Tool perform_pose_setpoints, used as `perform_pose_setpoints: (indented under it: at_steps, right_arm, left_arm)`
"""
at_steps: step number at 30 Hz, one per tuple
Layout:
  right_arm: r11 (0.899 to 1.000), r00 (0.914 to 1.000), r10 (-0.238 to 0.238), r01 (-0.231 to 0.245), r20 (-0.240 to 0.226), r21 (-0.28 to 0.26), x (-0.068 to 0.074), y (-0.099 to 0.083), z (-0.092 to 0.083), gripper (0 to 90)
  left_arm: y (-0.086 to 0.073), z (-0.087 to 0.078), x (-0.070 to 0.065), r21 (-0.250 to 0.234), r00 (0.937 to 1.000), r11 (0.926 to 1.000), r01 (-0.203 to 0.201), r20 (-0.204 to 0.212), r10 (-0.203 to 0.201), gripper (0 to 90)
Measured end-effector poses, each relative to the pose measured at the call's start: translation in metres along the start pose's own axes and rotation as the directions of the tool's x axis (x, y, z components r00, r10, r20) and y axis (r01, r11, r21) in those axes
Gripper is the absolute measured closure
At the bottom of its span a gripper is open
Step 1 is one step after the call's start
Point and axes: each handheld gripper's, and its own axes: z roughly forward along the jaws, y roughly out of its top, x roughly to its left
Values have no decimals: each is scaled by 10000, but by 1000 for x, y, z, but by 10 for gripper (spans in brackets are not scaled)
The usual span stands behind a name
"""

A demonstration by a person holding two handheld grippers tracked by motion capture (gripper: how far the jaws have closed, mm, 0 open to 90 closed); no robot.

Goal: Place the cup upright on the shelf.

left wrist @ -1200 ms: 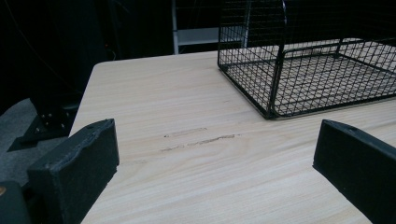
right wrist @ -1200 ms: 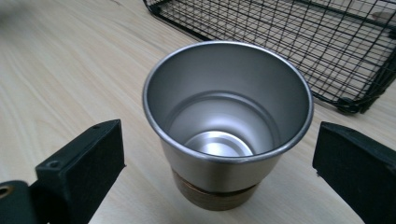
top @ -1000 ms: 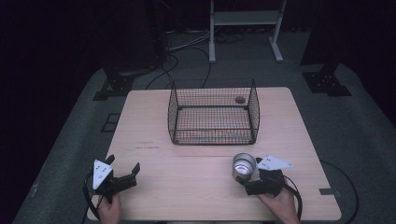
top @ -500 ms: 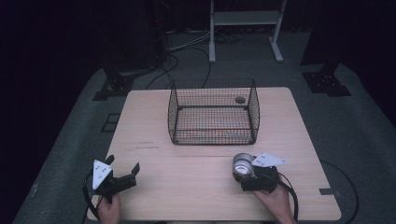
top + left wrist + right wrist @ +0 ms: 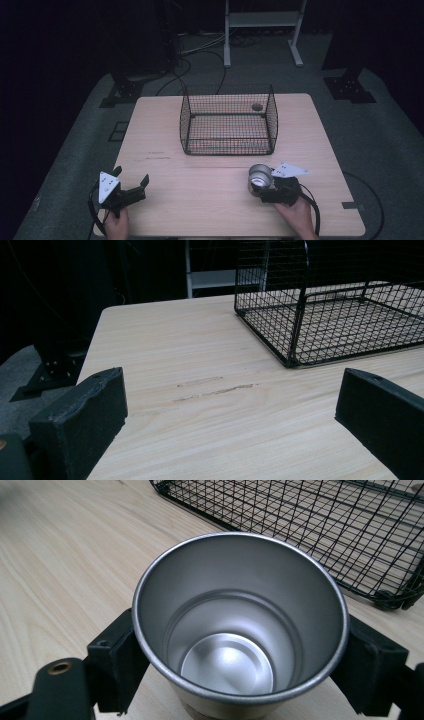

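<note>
An empty, shiny metal cup (image 5: 260, 175) (image 5: 240, 630) stands upright on the wooden table (image 5: 200, 210), in front of a black wire basket (image 5: 225, 145). My right gripper (image 5: 261, 184) (image 5: 240, 670) has just been closing, and its black jaws now press on the cup's left and right sides. My left gripper (image 5: 132, 176) (image 5: 230, 415) rests open near the table's front left corner. Between its jaws is bare wood.
The wire basket (image 5: 300, 315) (image 5: 325, 525) stands at the table's far middle, open at the top. A small dark round thing (image 5: 257, 106) shows at its far right corner. Scuff marks (image 5: 215, 390) cross the wood left of the basket. Cables and stand legs lie on the floor beyond.
The right gripper's jaws have closed onto the metal cup, which stays where it stood. The left gripper has not moved.
</note>
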Motion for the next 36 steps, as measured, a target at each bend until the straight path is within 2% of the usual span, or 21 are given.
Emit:
perform_pose_setpoints:
  at_steps: [16,25,31,36]
  right_arm:
    - [10000,10000,-19,19,-15,-71,0,5,-7,177]
    - [9995,9996,-284,283,-78,-135,0,17,-16,176]
    - [9990,9985,-384,375,-401,-226,0,30,-23,177]
    - [9988,9979,-415,401,-488,-288,-2,40,-27,177]
  left_arm:
    - [0,0,0,-2,10000,10000,-45,5,45,0]
    - [0,0,-1,-10,10000,10000,-49,25,49,0]
    - [0,1,-1,-4,10000,10000,-45,45,45,0]
    - [0,2,0,1,10000,10000,-15,31,15,0]
